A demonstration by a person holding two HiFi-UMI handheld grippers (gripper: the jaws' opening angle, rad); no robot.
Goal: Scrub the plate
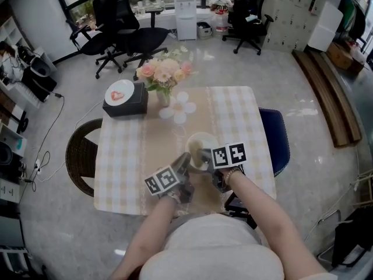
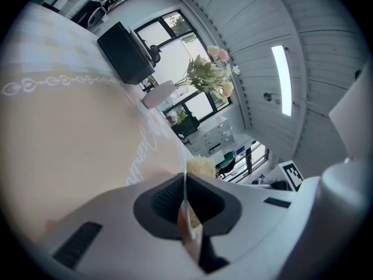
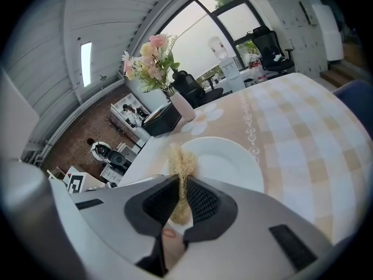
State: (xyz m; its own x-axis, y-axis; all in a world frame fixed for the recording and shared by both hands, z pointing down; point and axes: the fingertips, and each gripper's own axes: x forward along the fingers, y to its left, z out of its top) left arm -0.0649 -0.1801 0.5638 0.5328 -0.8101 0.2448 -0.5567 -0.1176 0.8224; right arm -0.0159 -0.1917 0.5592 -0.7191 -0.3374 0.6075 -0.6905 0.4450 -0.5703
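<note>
A white plate (image 1: 201, 140) rests on the beige runner in the middle of the checked table (image 1: 119, 162). My left gripper (image 1: 185, 160) is at the plate's near-left rim and shut on it. In the left gripper view the plate (image 2: 185, 177) shows edge-on as a thin white line between the jaws of the left gripper (image 2: 185, 200). My right gripper (image 1: 204, 154) is shut on a pale fibrous scrubber (image 3: 180, 162), which sticks out past the jaws of the right gripper (image 3: 182, 200) over the plate (image 3: 230, 163). The scrubber (image 2: 201, 167) also appears just beyond the left jaws.
A vase of pink flowers (image 1: 164, 77) stands at the table's far side, with a flower-shaped mat (image 1: 179, 107) before it. A black box (image 1: 125, 100) with a heart disc sits far left. A wicker chair (image 1: 78, 150) stands left, a blue chair (image 1: 275, 139) right.
</note>
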